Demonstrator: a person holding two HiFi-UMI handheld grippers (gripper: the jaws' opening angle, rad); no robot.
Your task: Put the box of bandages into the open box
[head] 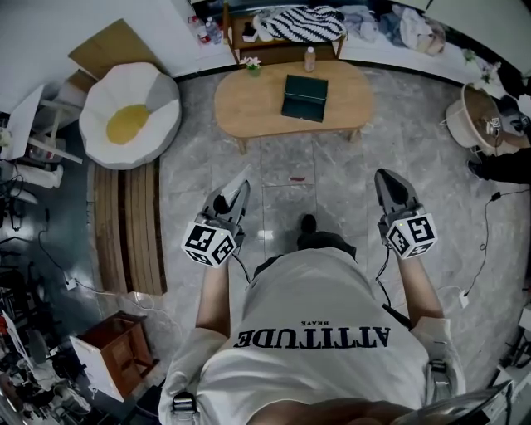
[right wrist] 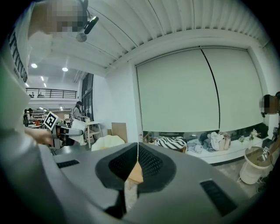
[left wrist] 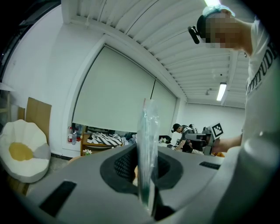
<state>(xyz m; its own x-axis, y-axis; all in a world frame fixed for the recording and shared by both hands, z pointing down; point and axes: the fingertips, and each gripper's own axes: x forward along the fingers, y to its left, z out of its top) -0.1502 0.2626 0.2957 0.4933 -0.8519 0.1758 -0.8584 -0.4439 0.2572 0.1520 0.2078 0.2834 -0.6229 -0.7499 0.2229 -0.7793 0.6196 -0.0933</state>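
Observation:
I stand on a grey tiled floor, facing an oval wooden coffee table (head: 249, 108). On it lies a dark green box (head: 304, 97), with a small bottle (head: 309, 58) and a little flower pot (head: 251, 65) behind it. My left gripper (head: 241, 189) is held at waist height, well short of the table, and is shut on a thin clear plastic pack (left wrist: 148, 122). The pack is seen edge-on and sticks out past the jaws of the left gripper (left wrist: 147, 151). My right gripper (head: 384, 176) is level with it, shut and holding nothing; in its own view the right gripper (right wrist: 136, 146) has its jaws meeting.
A white egg-shaped beanbag (head: 129, 116) and a slatted wooden bench (head: 129, 228) lie to the left. A brown open carton (head: 116, 349) stands at lower left. A low shelf with striped cloth (head: 303, 23) is behind the table, and a white basket (head: 481, 116) is at right. Cables trail on the floor.

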